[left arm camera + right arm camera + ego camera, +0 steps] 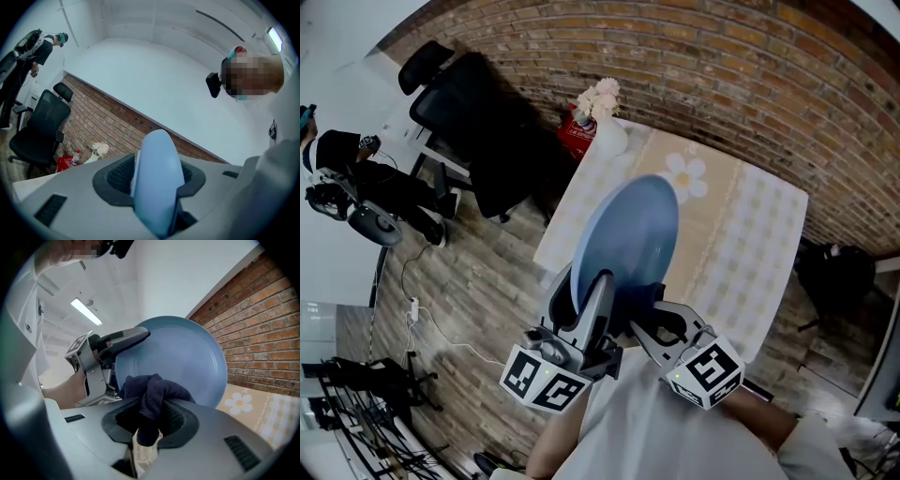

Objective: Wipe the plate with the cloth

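left hand-held gripper [157,185] clamped on blue plate [630,234] rim, right hand-held gripper [148,427] pinching dark cloth [152,392]

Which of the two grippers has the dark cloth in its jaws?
The right gripper: its jaws pinch the dark blue cloth, whereas the left gripper is shut on the edge of the blue plate.
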`<action>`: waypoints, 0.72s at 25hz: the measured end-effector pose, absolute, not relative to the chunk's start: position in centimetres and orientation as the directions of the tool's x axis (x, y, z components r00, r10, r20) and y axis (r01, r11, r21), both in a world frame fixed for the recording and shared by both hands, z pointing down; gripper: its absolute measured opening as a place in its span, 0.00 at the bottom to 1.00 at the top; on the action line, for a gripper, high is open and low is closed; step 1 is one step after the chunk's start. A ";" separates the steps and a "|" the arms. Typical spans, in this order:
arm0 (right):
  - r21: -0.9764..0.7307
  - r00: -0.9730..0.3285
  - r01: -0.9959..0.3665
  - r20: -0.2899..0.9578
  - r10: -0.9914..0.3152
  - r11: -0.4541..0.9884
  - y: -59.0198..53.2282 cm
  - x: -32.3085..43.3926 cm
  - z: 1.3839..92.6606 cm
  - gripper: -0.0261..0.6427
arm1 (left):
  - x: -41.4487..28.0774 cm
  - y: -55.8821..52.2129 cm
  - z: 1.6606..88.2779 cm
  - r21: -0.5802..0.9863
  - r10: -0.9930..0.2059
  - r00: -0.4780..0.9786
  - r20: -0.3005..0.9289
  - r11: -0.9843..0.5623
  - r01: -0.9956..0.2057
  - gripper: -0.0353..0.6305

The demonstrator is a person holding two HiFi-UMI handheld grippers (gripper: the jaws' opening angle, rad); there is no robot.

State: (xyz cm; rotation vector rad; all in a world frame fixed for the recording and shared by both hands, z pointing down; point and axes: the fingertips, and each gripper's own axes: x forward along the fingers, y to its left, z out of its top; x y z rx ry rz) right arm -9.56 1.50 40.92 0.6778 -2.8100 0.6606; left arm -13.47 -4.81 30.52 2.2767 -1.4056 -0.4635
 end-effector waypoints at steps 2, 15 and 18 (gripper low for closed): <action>-0.381 -0.892 -0.449 0.250 -0.378 0.808 1.6 -9.9 40.4 0.19 | -13.3 -4.9 30.7 0.505 -0.901 0.431 -0.053 -0.397 -0.767 0.33; -0.470 -0.911 -0.383 0.051 -0.409 0.795 -1.2 -8.9 36.7 0.19 | -11.1 -4.8 32.7 0.485 -0.878 0.478 -0.009 -0.422 -0.766 0.33; -0.485 -0.890 -0.415 0.040 -0.455 0.770 -2.9 -7.7 36.8 0.19 | -10.7 -5.1 33.3 0.475 -0.872 0.489 0.011 -0.425 -0.770 0.33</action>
